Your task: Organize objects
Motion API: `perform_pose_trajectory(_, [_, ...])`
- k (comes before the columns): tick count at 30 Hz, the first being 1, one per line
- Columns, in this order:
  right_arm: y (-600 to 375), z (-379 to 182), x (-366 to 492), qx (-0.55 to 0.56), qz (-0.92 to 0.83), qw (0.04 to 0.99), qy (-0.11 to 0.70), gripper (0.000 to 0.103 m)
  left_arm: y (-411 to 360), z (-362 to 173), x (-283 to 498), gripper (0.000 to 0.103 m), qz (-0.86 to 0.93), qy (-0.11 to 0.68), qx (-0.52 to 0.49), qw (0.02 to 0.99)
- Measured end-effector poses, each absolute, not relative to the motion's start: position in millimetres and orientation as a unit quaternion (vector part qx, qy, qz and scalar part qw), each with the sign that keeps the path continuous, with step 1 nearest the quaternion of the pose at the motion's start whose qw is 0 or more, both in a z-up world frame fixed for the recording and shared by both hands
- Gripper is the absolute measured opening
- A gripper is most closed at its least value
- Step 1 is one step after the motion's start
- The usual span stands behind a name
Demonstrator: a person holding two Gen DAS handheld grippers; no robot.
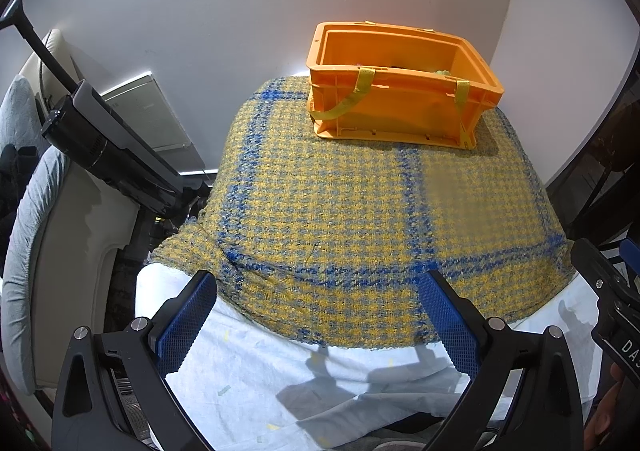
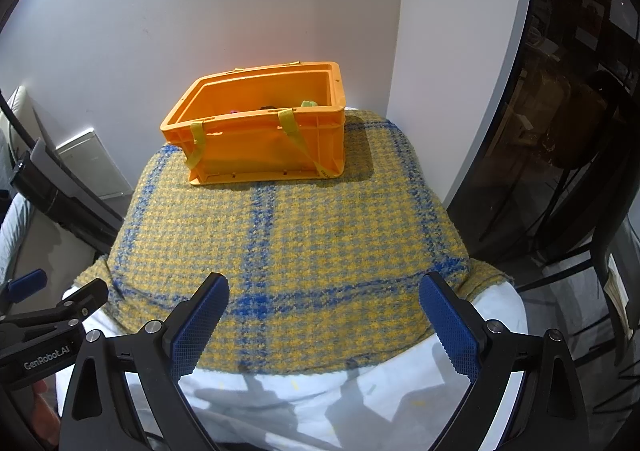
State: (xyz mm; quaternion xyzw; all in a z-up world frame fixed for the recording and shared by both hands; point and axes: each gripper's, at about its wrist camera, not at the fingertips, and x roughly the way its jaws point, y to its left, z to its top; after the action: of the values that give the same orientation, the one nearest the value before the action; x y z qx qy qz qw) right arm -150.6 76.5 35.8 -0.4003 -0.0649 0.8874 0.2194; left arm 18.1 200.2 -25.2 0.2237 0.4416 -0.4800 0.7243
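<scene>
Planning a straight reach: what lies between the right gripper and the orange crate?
Only bare checked blanket between right gripper and orange crate, per the right wrist view.

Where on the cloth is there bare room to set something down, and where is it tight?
The plaid cloth is bare from the orange crate forward to its near edge, where the white sheet begins. Both grippers, left and right, hang there with jaws open. The far end is tight: the crate sits close to the wall.

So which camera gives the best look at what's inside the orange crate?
The right wrist view. It looks down past the near rim of the orange crate, showing a green item and dark and pink bits inside. In the left wrist view the orange crate hides nearly everything; only a green sliver peeks over.
</scene>
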Motion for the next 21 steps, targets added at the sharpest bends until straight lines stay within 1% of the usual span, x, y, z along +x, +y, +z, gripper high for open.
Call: perform_pose_trajectory(21, [79.5, 35.3, -151.0, -0.402, 0.887, 0.218, -0.062, 0.096, 198.5, -24.2, 18.3, 0.103, -0.495, 0.437, 0.234, 0.714])
